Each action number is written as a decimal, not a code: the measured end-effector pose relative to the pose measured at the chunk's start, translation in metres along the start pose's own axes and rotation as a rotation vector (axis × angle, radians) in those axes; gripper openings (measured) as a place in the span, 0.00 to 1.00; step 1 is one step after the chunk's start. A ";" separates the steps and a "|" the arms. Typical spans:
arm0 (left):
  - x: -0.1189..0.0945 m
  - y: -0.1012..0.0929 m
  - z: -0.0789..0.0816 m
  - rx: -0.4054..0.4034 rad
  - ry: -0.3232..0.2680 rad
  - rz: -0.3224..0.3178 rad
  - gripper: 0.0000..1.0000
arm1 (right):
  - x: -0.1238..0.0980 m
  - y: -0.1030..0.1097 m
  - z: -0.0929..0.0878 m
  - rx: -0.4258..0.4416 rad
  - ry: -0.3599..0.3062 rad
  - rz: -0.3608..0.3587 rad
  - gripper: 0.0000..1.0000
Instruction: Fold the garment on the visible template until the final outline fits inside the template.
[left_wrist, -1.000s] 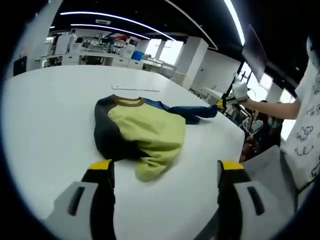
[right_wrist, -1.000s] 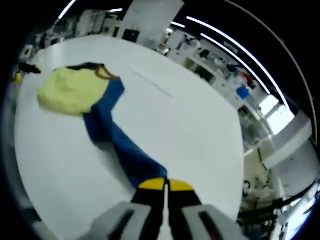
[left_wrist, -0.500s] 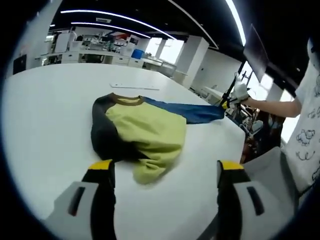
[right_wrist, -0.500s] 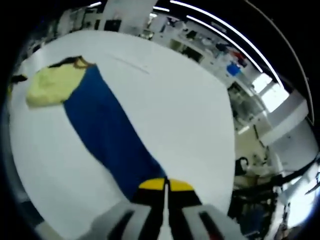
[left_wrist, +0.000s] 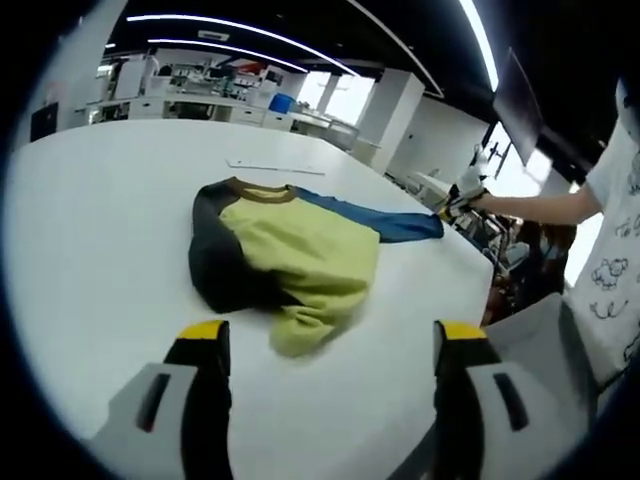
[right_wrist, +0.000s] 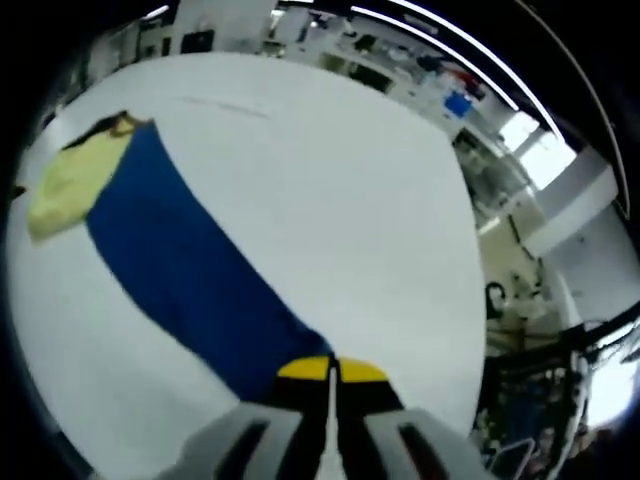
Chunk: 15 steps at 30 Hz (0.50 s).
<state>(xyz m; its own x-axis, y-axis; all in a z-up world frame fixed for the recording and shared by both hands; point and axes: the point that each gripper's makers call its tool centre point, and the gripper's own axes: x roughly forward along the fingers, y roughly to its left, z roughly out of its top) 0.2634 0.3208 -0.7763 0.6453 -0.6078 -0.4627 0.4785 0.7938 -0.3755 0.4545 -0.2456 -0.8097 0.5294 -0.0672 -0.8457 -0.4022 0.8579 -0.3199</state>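
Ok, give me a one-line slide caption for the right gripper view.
Right tool clamped on the blue sleeve, stretching it across the white table away from the yellow garment body.

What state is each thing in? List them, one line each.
Garment: crumpled on the table, not yet folded, blue sleeve pulled out straight.
Left gripper: open, empty, above the table near the garment.
Right gripper: shut on the sleeve end.
Table: white, garment lying on it.
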 end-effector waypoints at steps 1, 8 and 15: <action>-0.001 0.000 0.000 -0.003 -0.002 0.003 0.80 | 0.001 0.000 0.002 0.001 -0.003 0.003 0.00; -0.002 0.000 -0.003 -0.010 -0.003 0.009 0.81 | -0.003 0.005 -0.001 0.011 -0.011 0.009 0.00; 0.000 -0.003 -0.001 -0.006 -0.005 -0.002 0.81 | -0.016 0.007 0.000 0.036 -0.079 0.051 0.17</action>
<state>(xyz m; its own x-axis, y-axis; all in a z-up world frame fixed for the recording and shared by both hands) 0.2614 0.3180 -0.7761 0.6473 -0.6090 -0.4583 0.4762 0.7926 -0.3807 0.4436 -0.2384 -0.7987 0.5664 0.0159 -0.8240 -0.4036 0.8771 -0.2605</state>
